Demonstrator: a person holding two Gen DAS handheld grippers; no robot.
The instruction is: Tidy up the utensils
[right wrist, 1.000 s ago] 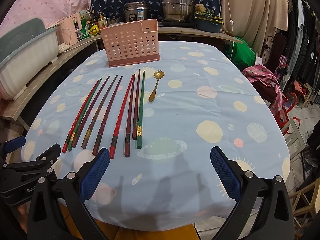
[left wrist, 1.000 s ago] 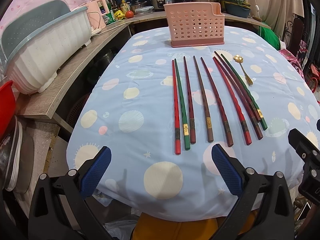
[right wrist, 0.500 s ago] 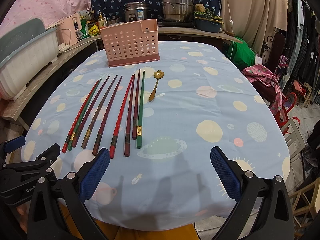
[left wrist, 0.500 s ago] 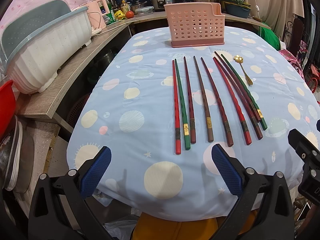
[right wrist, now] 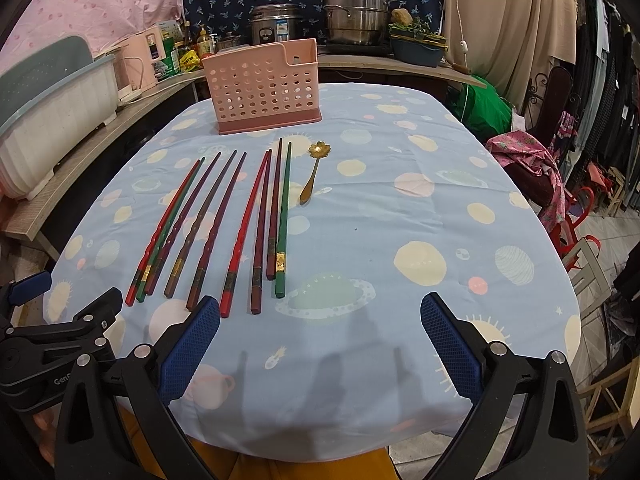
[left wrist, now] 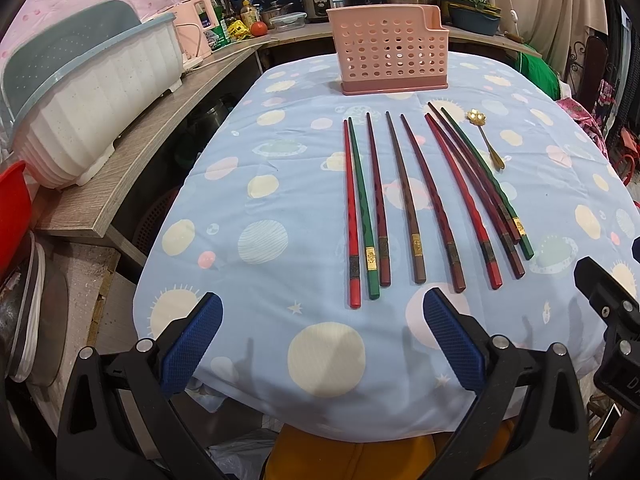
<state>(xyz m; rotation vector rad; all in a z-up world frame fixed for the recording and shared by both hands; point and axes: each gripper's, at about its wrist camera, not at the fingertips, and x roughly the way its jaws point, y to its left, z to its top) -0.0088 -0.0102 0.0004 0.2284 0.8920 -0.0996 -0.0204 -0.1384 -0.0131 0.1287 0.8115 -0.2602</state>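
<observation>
Left wrist view gives me the long wooden shelf point(left wrist: 132, 160) with the white ribbed tub point(left wrist: 96, 100) and a red rim point(left wrist: 12, 208) cut off at frame edge; only this view shows the tomato point(left wrist: 259, 28) near the bottles. Right wrist view alone shows the hanging clothes point(right wrist: 600, 80) and the pink cloth on a chair point(right wrist: 532, 160).

Count: nine chopsticks point(left wrist: 412, 200) lying flat on the blue tablecloth point(left wrist: 260, 200), thick ends toward me: two red, two green, five dark maroon or brown. One gold spoon point(left wrist: 486, 140) just right of them, flower-shaped bowl pointing away. One pink perforated holder point(left wrist: 390, 54) upright at the far end, apart from the chopsticks.

Left gripper point(left wrist: 320, 340) spread wide, holding nothing, over the near table edge. Right gripper point(right wrist: 320, 340) likewise spread, empty.

The three rightmost chopsticks overlap; I can't tell which lies on top. Holder's inside is hidden from both views.
</observation>
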